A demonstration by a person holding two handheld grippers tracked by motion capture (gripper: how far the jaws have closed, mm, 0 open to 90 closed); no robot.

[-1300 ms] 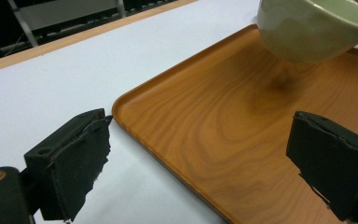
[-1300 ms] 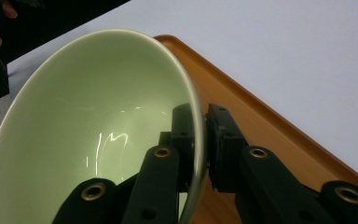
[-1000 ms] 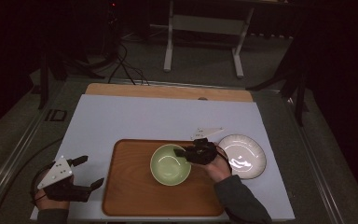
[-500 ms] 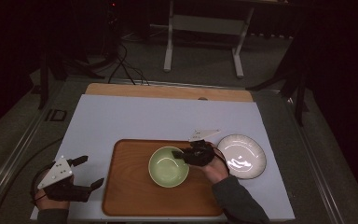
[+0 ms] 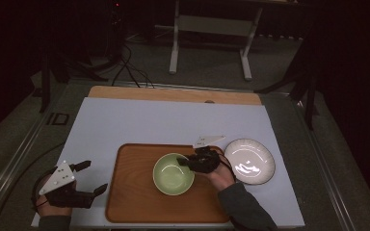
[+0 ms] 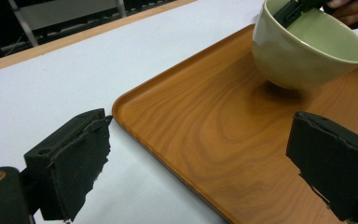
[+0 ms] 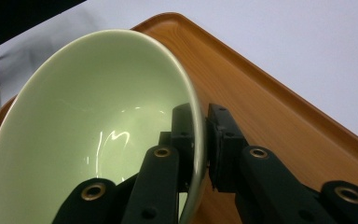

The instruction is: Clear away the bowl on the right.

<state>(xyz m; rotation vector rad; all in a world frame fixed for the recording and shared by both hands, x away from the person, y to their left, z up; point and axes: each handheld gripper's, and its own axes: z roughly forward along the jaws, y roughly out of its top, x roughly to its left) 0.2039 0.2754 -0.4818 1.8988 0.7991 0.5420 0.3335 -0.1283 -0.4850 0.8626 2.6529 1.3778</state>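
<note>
The green bowl (image 5: 174, 173) is over the middle of the wooden tray (image 5: 130, 202), and my right gripper (image 5: 197, 162) has it by the rim — one jaw inside, one outside, pinched tight on the wall. From my left gripper's view the bowl (image 6: 303, 51) looks tipped, its base just clear of the wood or barely touching; I cannot tell which. My left gripper (image 5: 84, 185) sits off the tray's left edge over the white table cover (image 5: 164, 120), jaws wide apart and holding nothing.

As I judge it, the grasp is done and the bowl is mid-carry; what is left is either setting it down on the tray or taking it elsewhere — perhaps toward the white plate (image 5: 249, 161) just right of the tray.

Count: one bowl, one tray, one plate, two grippers.
</note>
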